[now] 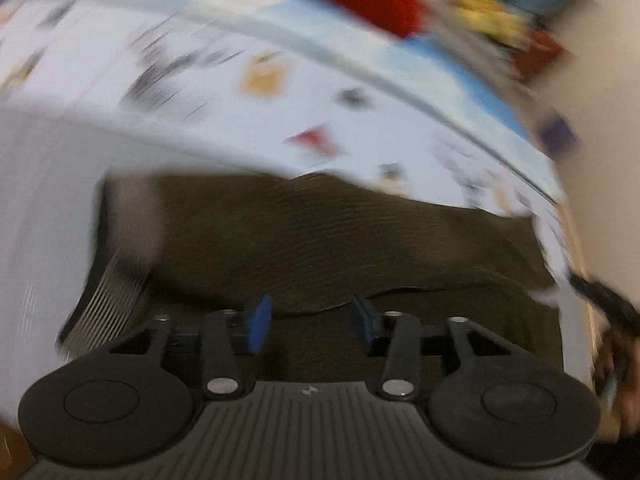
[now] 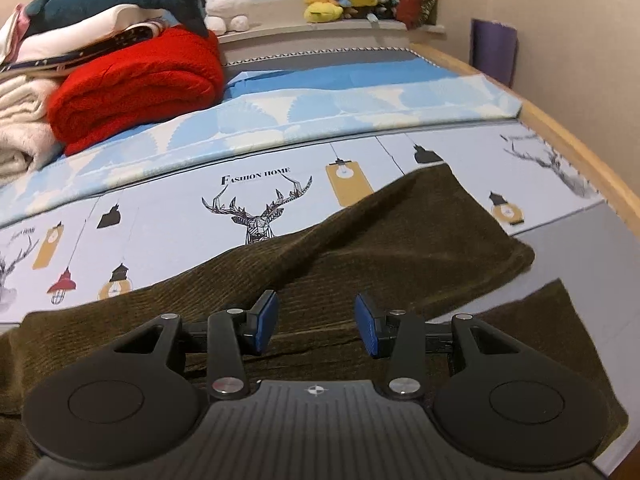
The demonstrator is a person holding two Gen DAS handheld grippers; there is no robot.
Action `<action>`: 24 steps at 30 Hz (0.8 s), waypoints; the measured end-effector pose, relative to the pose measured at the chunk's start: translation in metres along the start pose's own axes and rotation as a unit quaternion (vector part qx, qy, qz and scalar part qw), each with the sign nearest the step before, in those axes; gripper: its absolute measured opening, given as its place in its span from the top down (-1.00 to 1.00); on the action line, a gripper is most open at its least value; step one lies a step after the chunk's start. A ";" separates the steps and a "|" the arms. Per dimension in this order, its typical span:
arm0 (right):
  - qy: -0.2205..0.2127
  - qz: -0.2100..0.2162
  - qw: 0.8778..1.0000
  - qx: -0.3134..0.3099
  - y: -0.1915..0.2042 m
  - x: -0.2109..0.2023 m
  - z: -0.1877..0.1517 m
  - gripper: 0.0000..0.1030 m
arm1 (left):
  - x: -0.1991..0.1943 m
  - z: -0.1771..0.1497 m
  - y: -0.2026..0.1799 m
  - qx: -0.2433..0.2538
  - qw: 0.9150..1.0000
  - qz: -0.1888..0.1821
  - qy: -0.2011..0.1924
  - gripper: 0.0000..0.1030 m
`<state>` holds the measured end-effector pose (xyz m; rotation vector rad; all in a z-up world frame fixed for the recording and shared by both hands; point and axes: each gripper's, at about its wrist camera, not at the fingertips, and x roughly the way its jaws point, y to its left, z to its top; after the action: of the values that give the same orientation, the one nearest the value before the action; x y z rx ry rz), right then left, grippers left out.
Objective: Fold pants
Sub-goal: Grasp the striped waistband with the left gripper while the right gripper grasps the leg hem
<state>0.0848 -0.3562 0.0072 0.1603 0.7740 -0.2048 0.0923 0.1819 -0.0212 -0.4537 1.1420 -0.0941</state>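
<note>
Although the left wrist view is motion-blurred, both views show the olive-brown corduroy pants (image 2: 400, 236) spread on the bed (image 2: 568, 248), directly under and ahead of each tool. Right hand-held gripper (image 2: 316, 324): jaws spread, empty, just above the cloth. Left hand-held gripper (image 1: 312, 322): jaws spread, empty, close to a fabric edge. Long axis of the pants appears to run from the right hand-held gripper's near left to its far right. Neither is clearly nearer.

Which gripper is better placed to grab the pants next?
Probably right. The right gripper is open and steady, low over the pants. The left gripper is open too, but its view is motion-blurred.
</note>
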 end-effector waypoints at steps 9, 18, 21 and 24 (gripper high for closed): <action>0.014 0.010 0.999 0.044 -0.006 0.007 0.000 0.13 | 0.047 0.011 0.044 -0.145 0.989 0.008 0.037 -0.41; 0.020 0.015 0.999 0.037 0.002 0.020 0.004 0.13 | 0.062 0.029 0.049 -0.161 0.987 0.021 0.000 0.07; 0.014 0.019 0.999 0.042 0.003 0.024 0.003 0.13 | 0.057 0.036 0.054 -0.140 0.986 0.088 -0.037 0.73; 0.003 0.020 0.998 0.055 0.002 0.031 -0.001 0.14 | 0.054 0.042 0.061 -0.154 0.984 0.079 -0.050 0.74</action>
<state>0.1060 -0.3573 -0.0150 0.2800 0.7643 -0.2080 0.1427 0.2332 -0.0773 -0.6331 1.0928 0.2451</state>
